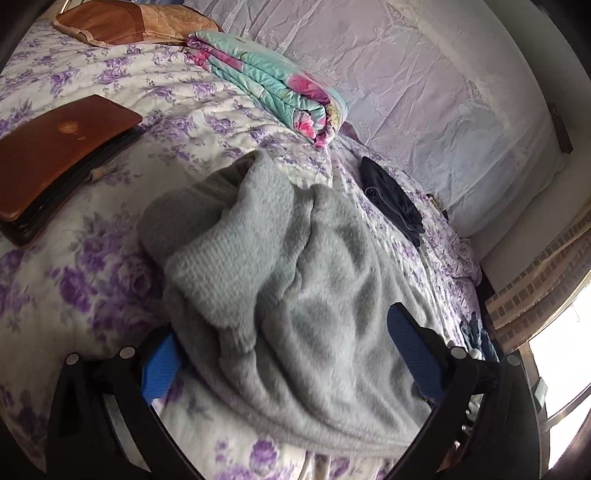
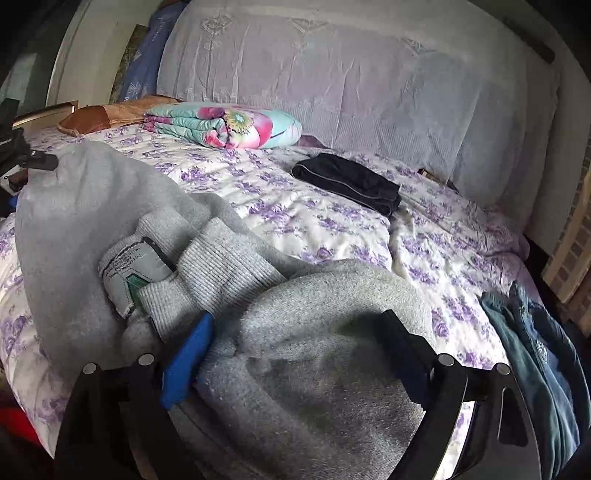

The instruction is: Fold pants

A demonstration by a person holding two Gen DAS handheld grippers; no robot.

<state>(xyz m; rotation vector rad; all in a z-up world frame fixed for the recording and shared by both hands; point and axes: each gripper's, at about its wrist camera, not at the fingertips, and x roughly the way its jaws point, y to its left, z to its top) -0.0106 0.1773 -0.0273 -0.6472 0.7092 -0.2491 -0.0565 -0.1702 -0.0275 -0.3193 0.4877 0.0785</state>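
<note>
Two grippers, left gripper point(image 1: 284, 354) and right gripper point(image 2: 295, 350), stand released, jaws spread around the rumpled grey fleece pants point(image 1: 295, 280) on the purple-flowered bedspread point(image 1: 110, 288).

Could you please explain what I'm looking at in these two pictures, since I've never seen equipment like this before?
These are two handheld grippers, each with a fisheye camera looking forward along its two blue-padded fingers. One picture comes from the left gripper, the other from the right gripper. A person holds them to fold the grey fleece pants lying crumpled on a bed with a purple-flowered bedspread. Both grippers stand open around the fabric, so nothing seems to be gripped. Also on the bed are a folded floral quilt, a folded dark garment, a brown laptop, a brown pillow and blue jeans at the edge.
</note>
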